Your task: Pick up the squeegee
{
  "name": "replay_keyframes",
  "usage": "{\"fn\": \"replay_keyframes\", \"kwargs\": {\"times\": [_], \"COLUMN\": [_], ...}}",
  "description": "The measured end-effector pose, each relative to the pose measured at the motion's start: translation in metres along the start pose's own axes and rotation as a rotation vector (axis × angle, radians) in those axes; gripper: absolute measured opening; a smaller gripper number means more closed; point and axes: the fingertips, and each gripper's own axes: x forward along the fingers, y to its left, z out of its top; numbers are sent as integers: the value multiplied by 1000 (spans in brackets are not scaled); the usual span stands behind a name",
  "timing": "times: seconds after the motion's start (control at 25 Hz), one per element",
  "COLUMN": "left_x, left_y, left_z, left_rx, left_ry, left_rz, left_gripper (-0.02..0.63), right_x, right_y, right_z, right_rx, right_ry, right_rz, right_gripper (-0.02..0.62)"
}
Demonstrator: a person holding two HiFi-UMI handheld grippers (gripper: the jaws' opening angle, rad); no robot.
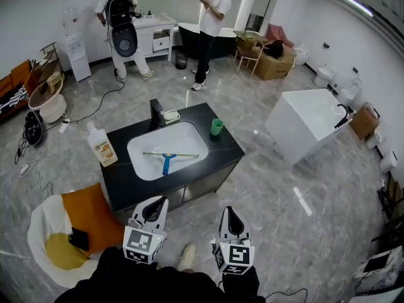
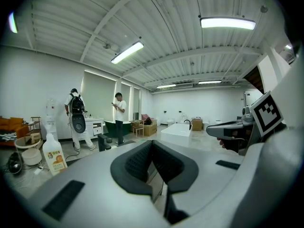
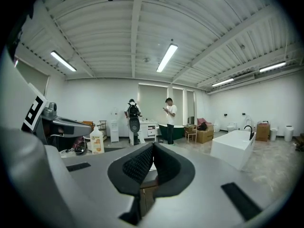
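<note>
In the sink (image 1: 142,164) the squeegee (image 1: 169,157) lies flat, and both your grippers are clenched on nothing.
The sink is a white basin set in a black counter (image 1: 222,148). The squeegee's blade runs across the basin, and its blue handle points toward you. Your left gripper (image 1: 162,201) and right gripper (image 1: 228,211) are side by side over the floor, in front of the counter's near edge and apart from the squeegee. Each has its jaws pressed together with nothing between them. A faucet (image 1: 156,113) stands behind the sink, a green cup (image 1: 216,127) at its right, and a bottle (image 1: 101,146) on the left corner.
</note>
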Motion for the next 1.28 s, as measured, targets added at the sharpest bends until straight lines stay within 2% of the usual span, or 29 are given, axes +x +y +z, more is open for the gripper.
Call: {"fn": "replay_keyframes", "kwargs": {"times": [0.52, 1.04, 1.28], "left_x": [47, 58, 73], "left_y": [-2, 15, 26], "left_z": [12, 16, 14], "left_rx": [-8, -18, -23], "left_ry": [0, -9, 11], "left_rz": [125, 249, 266], "left_gripper": [18, 18, 18], "right_x": [58, 96, 120], "right_y": [-34, -29, -30], "right_z": [8, 13, 10], "right_rx": [-12, -21, -23], "right_ry": [-11, -23, -13], "right_rz": [139, 267, 286], "right_gripper": [15, 15, 15]}}
